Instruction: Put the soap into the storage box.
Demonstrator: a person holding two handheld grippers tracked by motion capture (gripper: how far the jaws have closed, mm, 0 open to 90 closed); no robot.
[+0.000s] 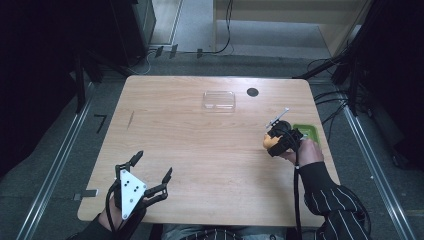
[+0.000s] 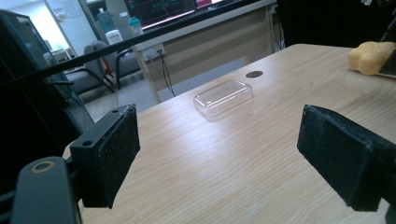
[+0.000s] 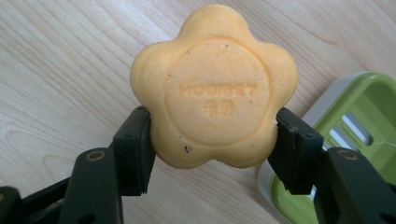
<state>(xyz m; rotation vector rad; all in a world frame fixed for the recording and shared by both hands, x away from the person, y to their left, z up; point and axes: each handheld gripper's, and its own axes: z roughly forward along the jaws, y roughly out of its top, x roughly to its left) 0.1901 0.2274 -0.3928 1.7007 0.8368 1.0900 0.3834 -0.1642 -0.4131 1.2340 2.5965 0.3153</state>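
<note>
Two claws are working over the counter point(image 1: 200, 150). At the right of the high view, the right claw point(image 1: 278, 140) is clamping a flower-shaped orange soap point(image 3: 214, 86) between its pads, just left of a green soap dish point(image 1: 307, 131). At lower left, the left claw point(image 1: 153, 168) is gaping wide, gripping nothing. Toward the top centre, a clear plastic lid point(image 1: 219, 100) is lying.

soap point(image 3: 214, 88) beside dish point(image 3: 359, 135), lid point(image 1: 219, 100) behind
</note>
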